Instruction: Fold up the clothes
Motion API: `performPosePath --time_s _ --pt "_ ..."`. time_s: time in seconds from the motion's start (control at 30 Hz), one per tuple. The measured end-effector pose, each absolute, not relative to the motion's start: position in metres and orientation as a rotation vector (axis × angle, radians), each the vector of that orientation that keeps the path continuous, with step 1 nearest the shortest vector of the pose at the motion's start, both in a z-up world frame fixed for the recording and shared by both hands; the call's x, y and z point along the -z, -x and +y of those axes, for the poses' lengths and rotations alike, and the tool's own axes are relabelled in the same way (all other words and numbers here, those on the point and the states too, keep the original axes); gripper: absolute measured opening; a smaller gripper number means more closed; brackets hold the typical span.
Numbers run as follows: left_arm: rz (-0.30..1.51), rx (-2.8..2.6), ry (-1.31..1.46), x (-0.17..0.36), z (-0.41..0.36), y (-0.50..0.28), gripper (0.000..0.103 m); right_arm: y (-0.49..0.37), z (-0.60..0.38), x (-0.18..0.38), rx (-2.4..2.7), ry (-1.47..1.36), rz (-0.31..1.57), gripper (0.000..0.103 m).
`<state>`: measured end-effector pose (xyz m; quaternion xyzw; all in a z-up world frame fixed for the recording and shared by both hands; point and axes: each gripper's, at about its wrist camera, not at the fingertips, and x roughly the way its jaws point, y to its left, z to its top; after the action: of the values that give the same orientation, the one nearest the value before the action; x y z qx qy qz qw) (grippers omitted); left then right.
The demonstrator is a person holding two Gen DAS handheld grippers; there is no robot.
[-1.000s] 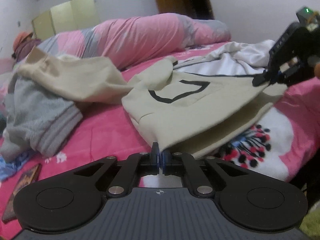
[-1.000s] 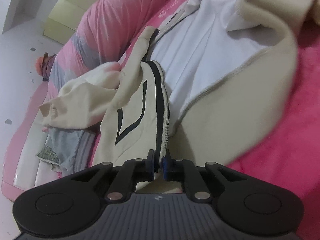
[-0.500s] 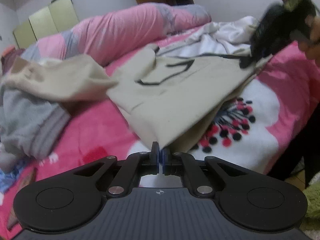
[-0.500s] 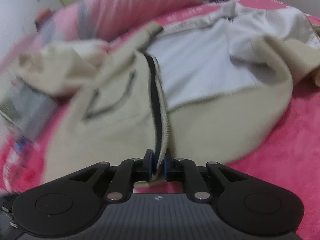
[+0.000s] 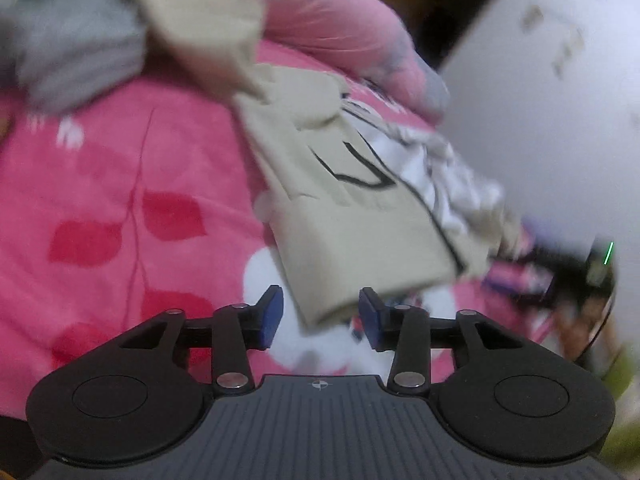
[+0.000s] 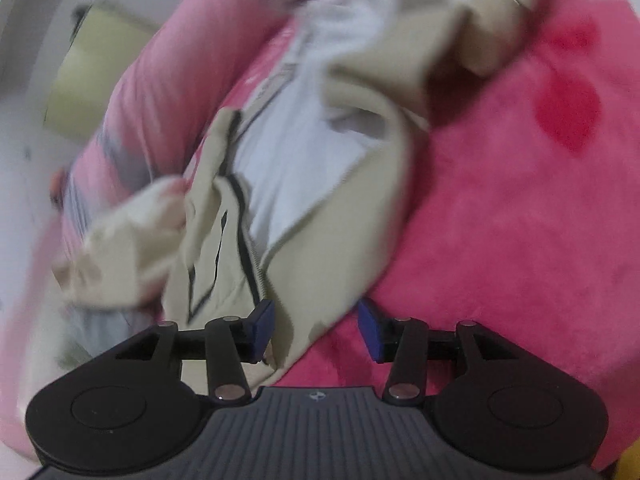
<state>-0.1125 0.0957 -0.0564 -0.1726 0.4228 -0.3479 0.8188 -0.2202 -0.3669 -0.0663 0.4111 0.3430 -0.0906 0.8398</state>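
We have let go: left gripper (image 5: 320,314) and right gripper (image 6: 316,330) both released, one beige jacket (image 5: 360,232) just ahead on the bed (image 5: 120,200).

Left gripper (image 5: 320,314) spread wide, blue pads (image 5: 271,316) well apart, clamping nothing. Right gripper (image 6: 316,326) likewise wide, blue pads (image 6: 370,330) parted, nothing pinched between.
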Motion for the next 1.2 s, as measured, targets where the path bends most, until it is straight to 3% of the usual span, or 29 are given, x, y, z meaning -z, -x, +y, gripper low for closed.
performPosePath --time_s 0.1,0.23,0.4,0.67,0.7,0.73,0.83,1.0,1.2 --pt "0.962 0.707 0.411 0.071 0.084 0.094 0.043 0.227 -0.384 0.074 0.198 -0.999 0.719 0.052" --pt "0.978 0.716 0.472 0.084 0.070 0.083 0.042 0.213 -0.378 0.071 0.178 -0.985 0.746 0.080" --pt "0.973 0.730 0.527 0.091 0.064 0.079 0.035 0.198 -0.362 0.064 0.169 -0.949 0.787 0.081" --pt "0.955 0.684 0.544 0.096 0.062 0.076 0.017 0.180 -0.340 0.090 0.071 -1.087 0.751 0.056" --pt "0.950 0.675 0.537 0.095 0.061 0.076 0.015 0.180 -0.341 0.092 0.078 -1.095 0.727 0.046" --pt "0.947 0.663 0.533 0.094 0.060 0.077 0.012 0.180 -0.342 0.094 0.091 -1.097 0.715 0.029" --pt "0.926 0.621 0.484 0.084 0.054 0.084 0.008 0.184 -0.339 0.089 0.135 -1.048 0.709 0.010" --pt "0.845 0.617 0.417 0.056 0.056 0.106 0.006 0.207 -0.316 0.049 0.144 -0.873 0.622 0.010" --pt "0.842 0.656 0.426 0.038 0.073 0.126 0.006 0.244 -0.308 0.033 0.109 -0.922 0.584 0.010"
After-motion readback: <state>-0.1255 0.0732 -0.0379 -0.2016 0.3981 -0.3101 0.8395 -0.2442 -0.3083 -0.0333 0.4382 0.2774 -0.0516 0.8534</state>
